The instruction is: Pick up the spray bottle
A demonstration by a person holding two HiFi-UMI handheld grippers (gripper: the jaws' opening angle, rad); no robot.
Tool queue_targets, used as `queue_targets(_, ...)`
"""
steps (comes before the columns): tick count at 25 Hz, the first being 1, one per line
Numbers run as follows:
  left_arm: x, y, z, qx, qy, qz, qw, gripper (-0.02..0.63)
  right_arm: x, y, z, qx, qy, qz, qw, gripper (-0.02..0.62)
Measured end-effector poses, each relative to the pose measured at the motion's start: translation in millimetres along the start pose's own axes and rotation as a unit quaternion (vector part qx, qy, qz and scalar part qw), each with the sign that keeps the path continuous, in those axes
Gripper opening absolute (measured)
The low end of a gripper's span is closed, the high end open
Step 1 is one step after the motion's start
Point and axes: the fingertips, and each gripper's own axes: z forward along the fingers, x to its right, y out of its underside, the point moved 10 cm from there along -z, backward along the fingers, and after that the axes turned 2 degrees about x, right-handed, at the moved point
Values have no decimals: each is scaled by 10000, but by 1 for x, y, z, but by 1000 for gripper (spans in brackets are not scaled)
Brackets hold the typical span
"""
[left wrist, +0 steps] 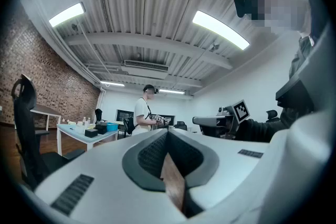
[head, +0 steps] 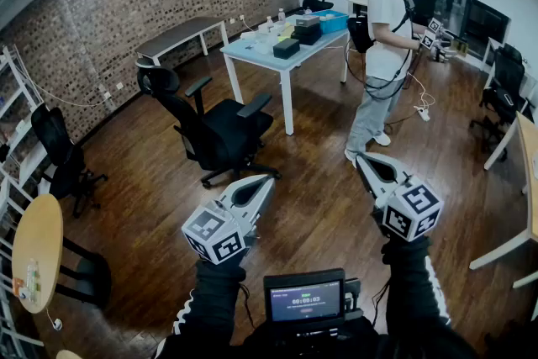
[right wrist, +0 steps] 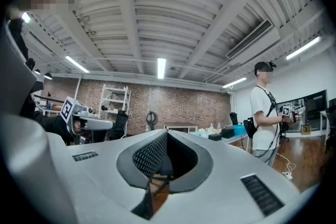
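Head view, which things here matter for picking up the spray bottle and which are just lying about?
For the job: left gripper, shut; right gripper, shut; small bottles on the blue table, too small to tell whether one is a sprayer.
Lying about: black office chair, black box, blue bin, round wooden table, standing person.

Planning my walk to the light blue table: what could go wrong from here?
The black office chair stands on the path to the table and could be bumped. The other person beside it has cables trailing to the floor, a likely trip hazard.
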Motion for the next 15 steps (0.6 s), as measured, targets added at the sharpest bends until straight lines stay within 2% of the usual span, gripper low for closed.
queue_targets(3,-4,18,-6,-23,163,-72,9998,0,-9,7,-10,385,6,-48,9992,5)
queue_targets(6,-14,30,8,-45,364,-143,9992,0,3,9,-22,233,442,-119,9987,5)
queue_targets(9,-10,39,42,-64,842,-175,9963,0,24,6,-56,107,950,-207,9952,5)
queue_targets(12,15,37,85,-42,1352,-176,9907,0,41,-6,-109,28,1572,-304,9871,5)
queue_targets(15,69,28,119,42,1856,-142,9825,1,50,-21,-180,150,2064,-287,9779,5)
